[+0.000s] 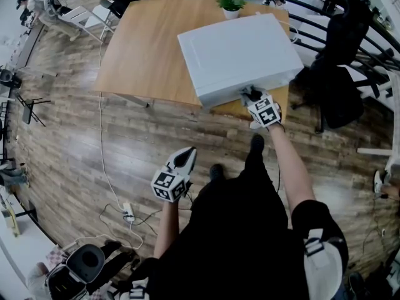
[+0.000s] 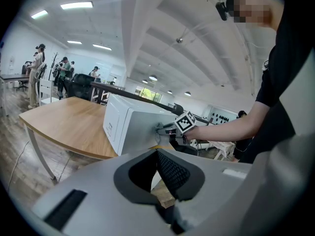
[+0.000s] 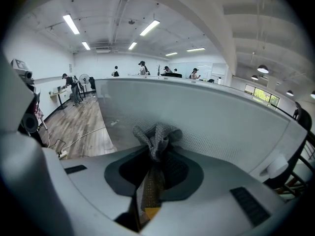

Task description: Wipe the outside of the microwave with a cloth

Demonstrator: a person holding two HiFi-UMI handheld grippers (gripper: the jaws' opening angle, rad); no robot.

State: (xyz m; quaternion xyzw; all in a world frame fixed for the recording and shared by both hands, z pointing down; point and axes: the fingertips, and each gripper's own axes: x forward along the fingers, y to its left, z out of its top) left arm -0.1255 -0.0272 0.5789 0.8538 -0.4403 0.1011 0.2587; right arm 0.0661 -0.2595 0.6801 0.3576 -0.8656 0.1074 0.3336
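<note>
The white microwave (image 1: 240, 55) is sitting on a brown wooden table (image 1: 140, 49), and a small green plant (image 1: 231, 4) is standing just behind it. The microwave is a big box with flat, smooth, hard walls.

The right tongs (image 1: 252, 97) are right up against the side of the microwave that is facing the person. They are squeezing a grey cloth (image 3: 156, 137) tight between their jaws. The cloth is soft and bunched up, and its crumpled end is sticking out past the jaw tips and touching the wall. This part of the wall is looking dotted with lots of tiny holes.

The left tongs (image 1: 185, 158) are hanging well away from the microwave, down over the wooden floor. Their jaws are pressing together with nothing between them.

So the right hand is the near one, and it is doing the job. The wall is lying straight ahead of the cloth, and it is running long from side to side. I think the next rub is needing a push along that long way, with the cloth kept pressed flat to the wall. The top and the other sides are probably waiting for their turn.
</note>
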